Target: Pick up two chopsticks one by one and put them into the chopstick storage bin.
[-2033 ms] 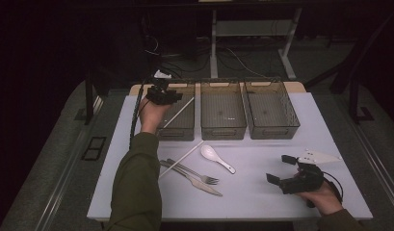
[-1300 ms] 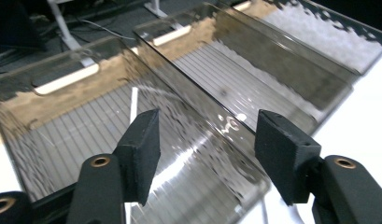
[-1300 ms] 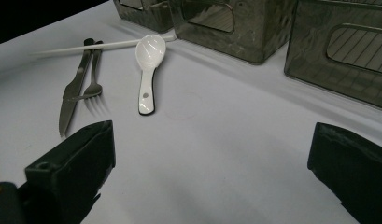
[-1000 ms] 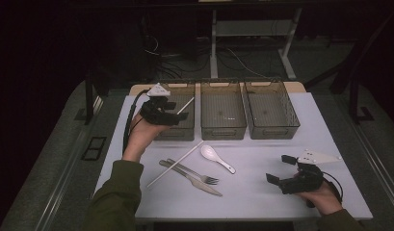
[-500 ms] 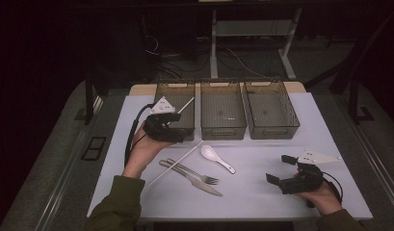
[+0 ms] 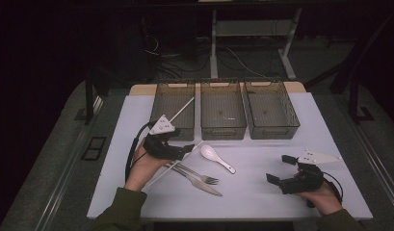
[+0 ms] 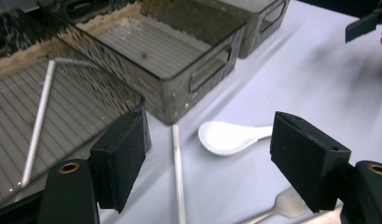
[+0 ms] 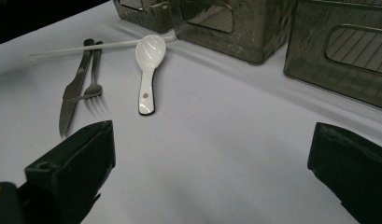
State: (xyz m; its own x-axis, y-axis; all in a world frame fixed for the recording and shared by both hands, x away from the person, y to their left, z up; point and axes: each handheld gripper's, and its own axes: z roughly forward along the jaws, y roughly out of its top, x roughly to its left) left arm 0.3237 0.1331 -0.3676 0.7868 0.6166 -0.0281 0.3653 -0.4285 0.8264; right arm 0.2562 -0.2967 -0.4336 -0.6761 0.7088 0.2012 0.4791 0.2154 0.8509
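Observation:
My left gripper (image 6: 185, 150) hovers low over the white table in front of the left bin (image 6: 162, 111). It is open, and its jaws have just been opening with nothing gripped. In the left gripper view a white chopstick (image 7: 178, 172) lies on the table between my jaws, apart from the pads. A white spoon (image 7: 230, 137) lies just beyond. A second chopstick (image 6: 180, 109) leans inside the left bin. A fork (image 6: 198, 175) and a knife (image 6: 197, 183) lie side by side near the spoon (image 6: 216, 157). At the front right my right gripper (image 6: 280, 169) stands open and holds nothing.
Three dark see-through bins stand in a row at the back: left, middle (image 6: 222, 129) and right (image 6: 286, 115). The white table top (image 6: 262, 202) ends close to the person's sleeves. Dark floor and table legs lie beyond.
My left gripper came back from over the left bin toward the person and sank to just above the chopstick on the table. The right gripper stayed where it was.

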